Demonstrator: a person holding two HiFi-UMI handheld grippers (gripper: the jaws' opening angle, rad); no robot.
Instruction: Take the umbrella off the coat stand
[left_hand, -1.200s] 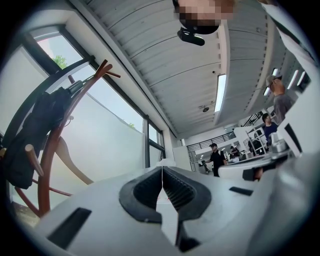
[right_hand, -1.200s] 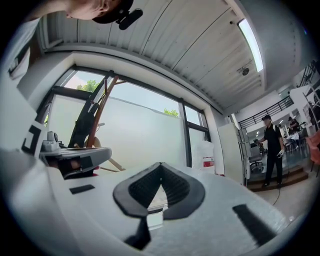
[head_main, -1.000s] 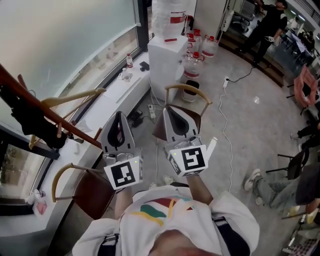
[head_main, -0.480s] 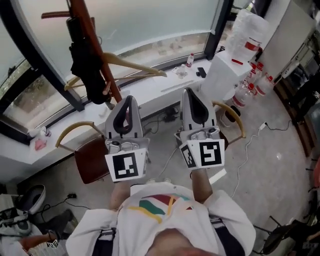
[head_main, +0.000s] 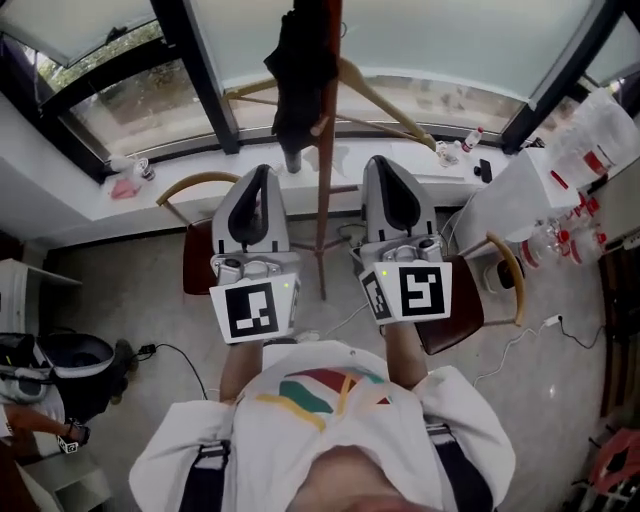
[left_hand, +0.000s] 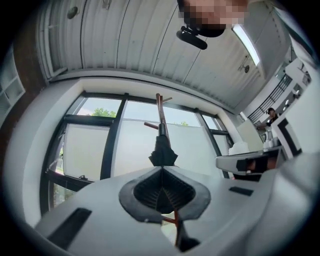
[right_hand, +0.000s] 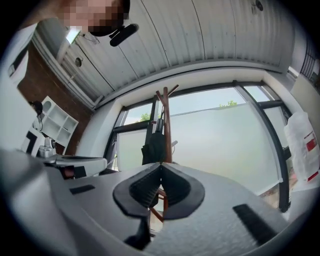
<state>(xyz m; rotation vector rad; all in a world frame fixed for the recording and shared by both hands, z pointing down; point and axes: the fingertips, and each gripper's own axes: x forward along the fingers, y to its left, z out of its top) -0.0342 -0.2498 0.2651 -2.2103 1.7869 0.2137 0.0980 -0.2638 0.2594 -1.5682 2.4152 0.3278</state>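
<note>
A black folded umbrella (head_main: 298, 75) hangs high on the brown wooden coat stand (head_main: 325, 190) in front of the window. Both grippers are held side by side short of the stand, one on each side of its pole. My left gripper (head_main: 254, 174) is shut and empty; in the left gripper view its closed jaws (left_hand: 161, 171) point at the umbrella (left_hand: 162, 152) on the stand (left_hand: 159, 107). My right gripper (head_main: 386, 163) is shut and empty too, and from it the umbrella (right_hand: 152, 145) hangs just left of the stand's pole (right_hand: 165, 125).
A pale wooden hanger (head_main: 385, 103) sticks out from the stand. A chair (head_main: 197, 262) stands left of the pole, another chair (head_main: 495, 290) to its right. A white sill (head_main: 140, 205) runs under the window; a white cabinet (head_main: 515, 205) and water bottles (head_main: 590, 195) stand far right.
The view has swung round: the coat stand with the umbrella went from the left edge to straight ahead. Both grippers turned with it, still shut and side by side.
</note>
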